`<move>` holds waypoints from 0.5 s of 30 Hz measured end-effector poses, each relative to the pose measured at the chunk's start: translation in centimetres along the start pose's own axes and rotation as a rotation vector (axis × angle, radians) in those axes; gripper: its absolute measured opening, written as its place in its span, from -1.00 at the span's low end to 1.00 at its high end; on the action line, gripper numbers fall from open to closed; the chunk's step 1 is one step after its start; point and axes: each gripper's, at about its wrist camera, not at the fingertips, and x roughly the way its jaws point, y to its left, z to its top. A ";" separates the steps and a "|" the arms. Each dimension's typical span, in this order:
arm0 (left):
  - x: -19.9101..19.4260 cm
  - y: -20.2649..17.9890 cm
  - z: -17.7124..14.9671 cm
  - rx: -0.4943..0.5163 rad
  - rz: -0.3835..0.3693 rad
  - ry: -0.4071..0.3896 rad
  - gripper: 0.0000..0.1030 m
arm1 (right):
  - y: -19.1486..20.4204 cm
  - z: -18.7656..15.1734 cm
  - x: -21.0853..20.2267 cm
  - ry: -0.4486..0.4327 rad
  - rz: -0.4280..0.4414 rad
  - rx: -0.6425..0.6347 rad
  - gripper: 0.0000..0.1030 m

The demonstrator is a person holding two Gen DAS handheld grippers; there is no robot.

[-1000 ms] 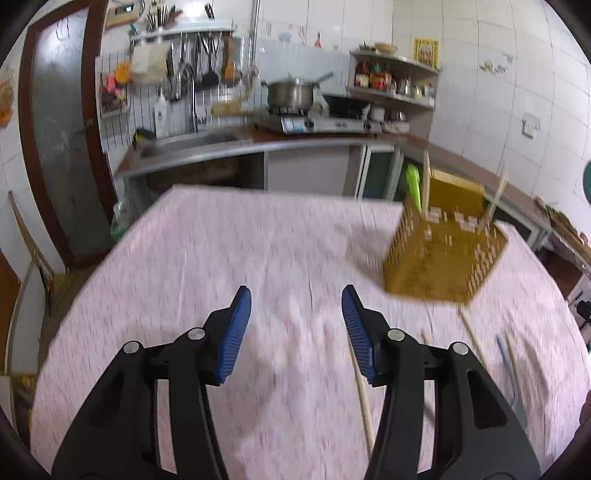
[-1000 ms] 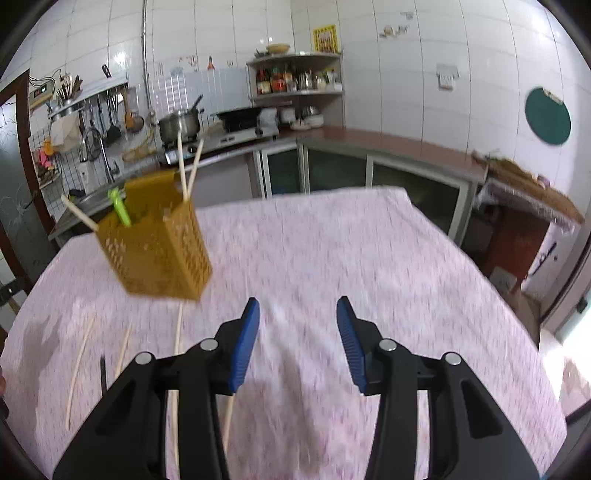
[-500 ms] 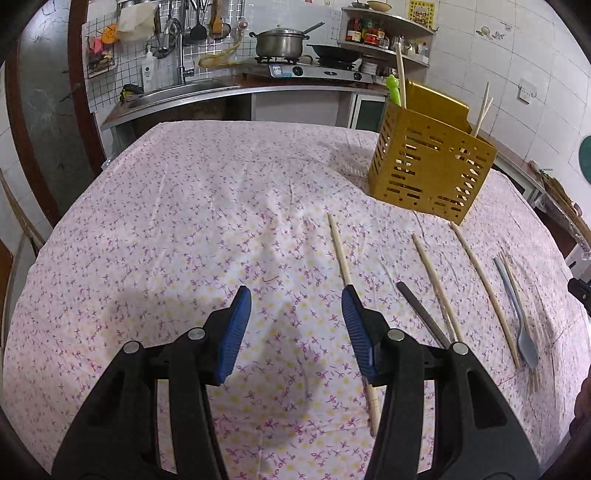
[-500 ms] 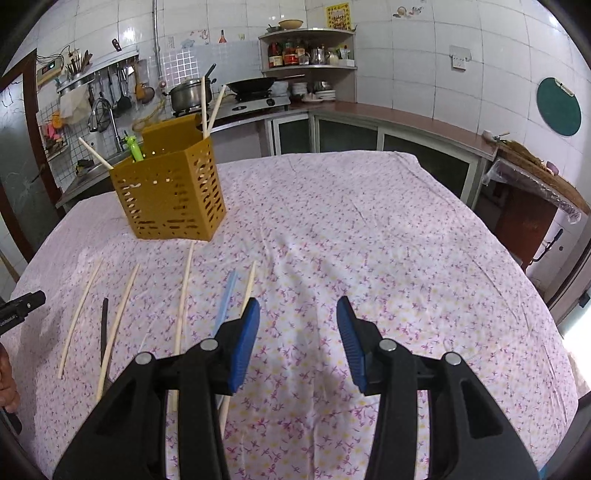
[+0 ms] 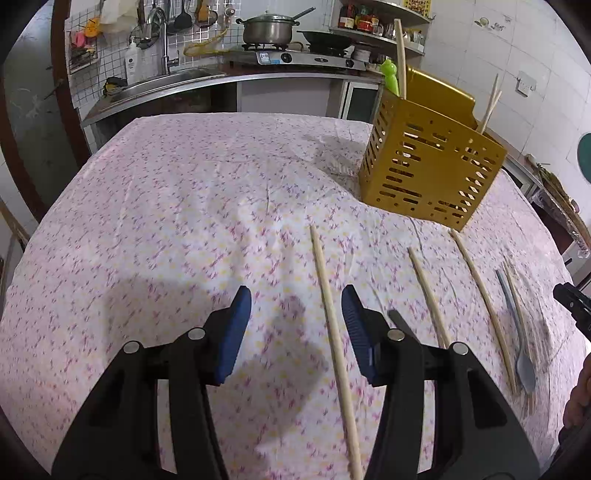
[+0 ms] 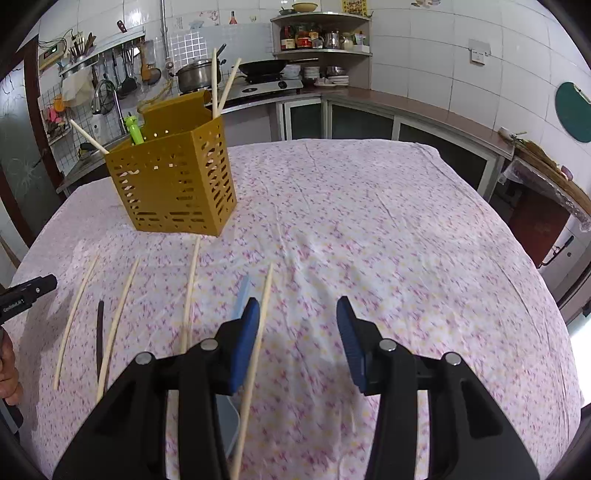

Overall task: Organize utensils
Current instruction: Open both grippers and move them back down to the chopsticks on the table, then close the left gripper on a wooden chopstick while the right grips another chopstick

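A yellow slotted utensil basket [image 5: 428, 170] [image 6: 177, 184] stands on the flowered tablecloth [image 5: 184, 206] with a few chopsticks and a green utensil [image 5: 390, 75] upright in it. Several wooden chopsticks lie loose in front of it. My left gripper [image 5: 295, 314] hangs open above the cloth, and one chopstick [image 5: 332, 325] lies below, just inside its right finger. My right gripper [image 6: 294, 319] is open too; another chopstick [image 6: 255, 347] lies below, beside its left finger. A blue-grey spoon [image 5: 517, 332] [image 6: 242, 291] and a dark stick [image 6: 99, 332] lie among the chopsticks. Neither gripper holds anything.
Behind the table run a sink counter [image 5: 159, 85], a stove with a pot [image 5: 269, 29] and a corner shelf [image 6: 321, 33]. The other gripper's black tip [image 6: 26, 295] and a hand [image 6: 7, 369] show at the right wrist view's left edge. Bare cloth stretches right [image 6: 424, 258].
Both grippers have sunk toward the table and tipped downward; the basket and loose chopsticks now look larger and nearer. Jaw widths are the same.
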 end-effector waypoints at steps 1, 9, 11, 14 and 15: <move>0.3 -0.1 0.3 0.002 0.001 0.002 -0.04 | 0.2 0.3 0.5 0.006 0.002 -0.003 -0.15; 4.0 -0.7 2.5 0.010 -0.002 0.044 -0.04 | 2.0 2.0 4.9 0.084 0.022 -0.025 -0.18; 4.8 -0.9 2.9 0.015 0.000 0.052 -0.04 | 2.3 2.2 6.2 0.109 0.016 -0.027 -0.20; 5.7 -1.4 3.6 0.028 -0.002 0.058 -0.07 | 2.5 2.2 7.4 0.136 0.014 -0.028 -0.31; 6.1 -1.5 3.9 0.033 0.000 0.061 -0.10 | 2.6 2.3 7.8 0.143 0.013 -0.029 -0.33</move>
